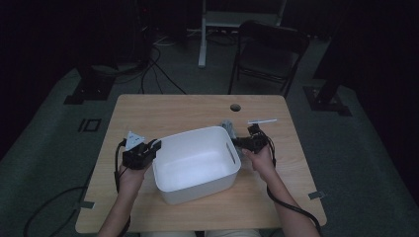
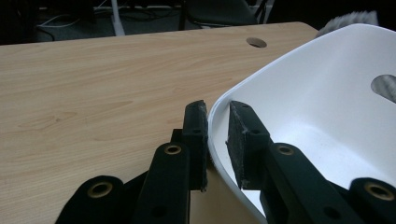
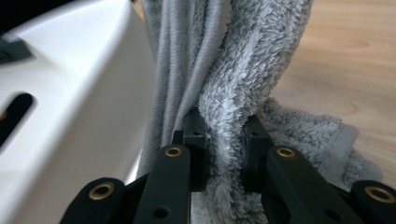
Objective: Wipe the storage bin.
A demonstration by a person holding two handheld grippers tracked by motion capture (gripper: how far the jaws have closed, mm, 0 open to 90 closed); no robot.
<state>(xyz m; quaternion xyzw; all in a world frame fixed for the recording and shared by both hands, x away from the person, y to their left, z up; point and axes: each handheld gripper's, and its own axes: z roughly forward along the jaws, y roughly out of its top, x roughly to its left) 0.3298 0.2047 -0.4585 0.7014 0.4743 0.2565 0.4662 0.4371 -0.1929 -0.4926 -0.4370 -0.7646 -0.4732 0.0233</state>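
Grey towel (image 3: 224, 93) pinched in right gripper (image 3: 224, 140) (left gripper (image 2: 217, 135) clamping white tub (image 2: 327, 93) rim).

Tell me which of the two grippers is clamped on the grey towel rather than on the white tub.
The right gripper: its jaws pinch the fluffy grey towel just outside the white tub. The left gripper instead straddles the tub's rim.
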